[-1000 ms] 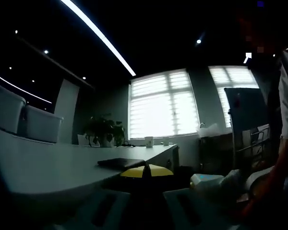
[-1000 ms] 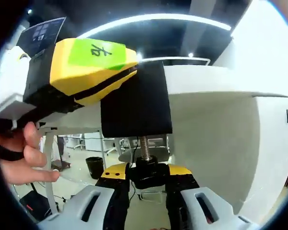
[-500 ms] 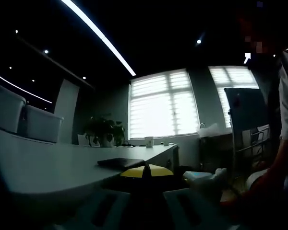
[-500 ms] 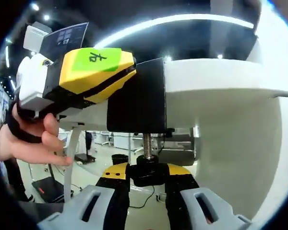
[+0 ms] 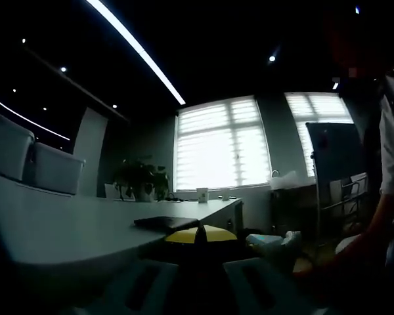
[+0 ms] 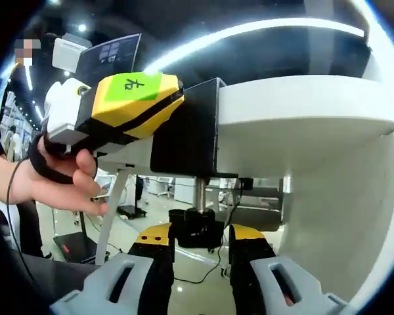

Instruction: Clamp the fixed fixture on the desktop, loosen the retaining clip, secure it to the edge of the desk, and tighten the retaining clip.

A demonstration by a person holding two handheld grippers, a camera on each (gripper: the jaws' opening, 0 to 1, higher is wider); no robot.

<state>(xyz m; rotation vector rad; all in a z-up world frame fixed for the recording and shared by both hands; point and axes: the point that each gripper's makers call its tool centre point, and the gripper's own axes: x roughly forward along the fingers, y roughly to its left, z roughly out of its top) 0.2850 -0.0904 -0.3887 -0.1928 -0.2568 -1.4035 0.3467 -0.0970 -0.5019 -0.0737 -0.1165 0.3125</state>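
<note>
The black clamp [image 6: 187, 128] sits on the desk [image 6: 302, 105] edge, with the left gripper [image 6: 128, 108] pinching its side, a hand [image 6: 52, 184] behind it. Below, the right gripper [image 6: 196, 239] grips the screw knob [image 6: 196, 226], jaws pressed against it.

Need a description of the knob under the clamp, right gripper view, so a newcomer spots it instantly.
Find the white desk edge. The black clamp body sits on it; a threaded screw drops from its underside. The black knob caps that screw, between the right claw jaws.
</note>
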